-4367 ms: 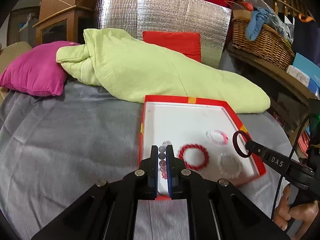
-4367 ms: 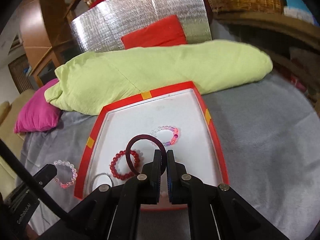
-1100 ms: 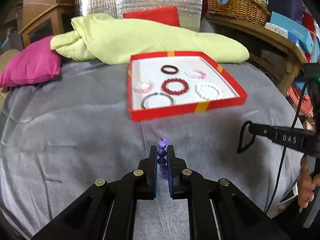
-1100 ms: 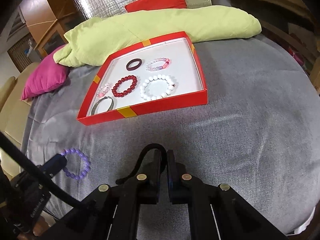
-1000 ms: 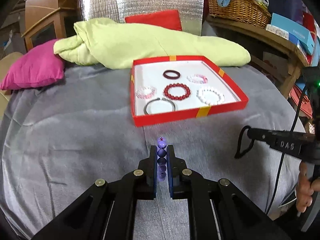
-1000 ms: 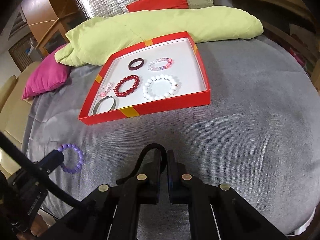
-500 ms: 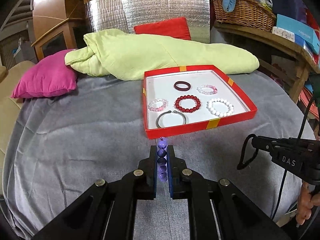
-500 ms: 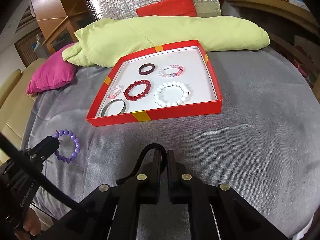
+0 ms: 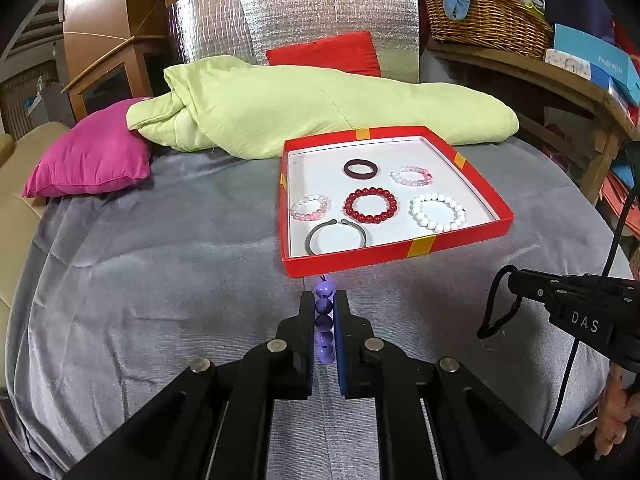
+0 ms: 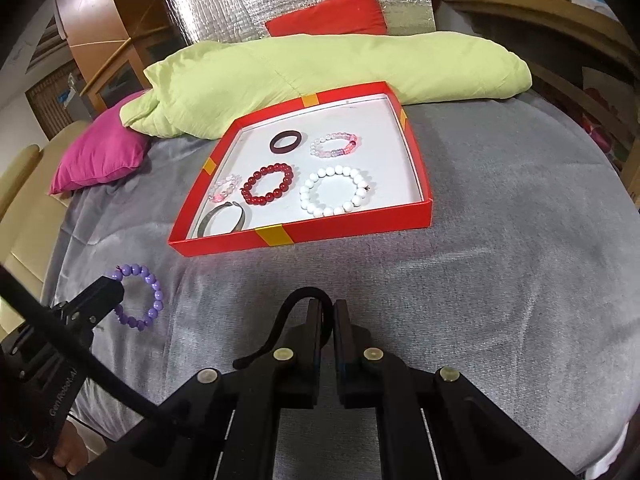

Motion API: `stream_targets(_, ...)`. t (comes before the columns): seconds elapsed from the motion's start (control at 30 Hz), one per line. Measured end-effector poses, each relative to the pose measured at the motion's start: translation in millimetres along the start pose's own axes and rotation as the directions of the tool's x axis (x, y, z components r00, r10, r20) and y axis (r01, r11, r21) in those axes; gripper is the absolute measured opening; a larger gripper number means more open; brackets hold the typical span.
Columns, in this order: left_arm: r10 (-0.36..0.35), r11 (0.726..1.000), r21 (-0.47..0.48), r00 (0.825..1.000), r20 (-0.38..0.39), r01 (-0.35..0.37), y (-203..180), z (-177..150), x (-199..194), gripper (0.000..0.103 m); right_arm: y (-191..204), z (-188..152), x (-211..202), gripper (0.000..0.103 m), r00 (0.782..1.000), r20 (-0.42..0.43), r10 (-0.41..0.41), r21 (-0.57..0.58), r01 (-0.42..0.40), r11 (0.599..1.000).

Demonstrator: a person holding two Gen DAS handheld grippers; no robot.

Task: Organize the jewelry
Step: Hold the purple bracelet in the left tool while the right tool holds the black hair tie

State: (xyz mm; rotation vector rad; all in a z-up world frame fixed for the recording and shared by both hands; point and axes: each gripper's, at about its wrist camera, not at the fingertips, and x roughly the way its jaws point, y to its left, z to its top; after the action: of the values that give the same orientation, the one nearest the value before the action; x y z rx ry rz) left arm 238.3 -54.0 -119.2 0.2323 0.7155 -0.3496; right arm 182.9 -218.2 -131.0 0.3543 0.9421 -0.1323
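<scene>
A red tray (image 9: 396, 250) with a white floor lies on the grey bedspread, also seen in the right wrist view (image 10: 304, 234). In it lie several bracelets: a dark bangle (image 9: 360, 168), a pink bead one (image 9: 412, 176), a red bead one (image 9: 371, 205), a white bead one (image 9: 438, 212), a pale pink one (image 9: 311, 208) and a grey cuff (image 9: 336, 236). My left gripper (image 9: 324, 304) is shut on a purple bead bracelet (image 10: 140, 298), just short of the tray's near wall. My right gripper (image 10: 327, 308) is shut on a black cord band (image 9: 494, 308), held above the bedspread right of the left gripper.
A light green quilt (image 9: 312, 104) lies behind the tray, with a magenta pillow (image 9: 92, 160) at the left and a red cushion (image 9: 324, 54) against a silver foil panel. A wooden shelf with a wicker basket (image 9: 484, 20) stands at the right.
Both grippers earlier dropped a bracelet in the tray, then pulled back and now hold new pieces. Over the last second both have moved forward toward the tray's near edge.
</scene>
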Motion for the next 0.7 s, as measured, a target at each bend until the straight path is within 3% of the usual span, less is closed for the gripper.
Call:
stream_targets(0.43,0.005,1.0,0.015,1.0,0.001,-0.005,-10,2,3,0.009,-9,1,-2,0.006,1.0,-0.002,-0.003,0.019,0.003,1.0)
stream_targets(0.7,0.026,0.999,0.02,1.0,-0.003,-0.026,-6,0,3,0.009,-15,0,6,0.006,0.999,-0.046,-0.011,0.051,0.013,0.999)
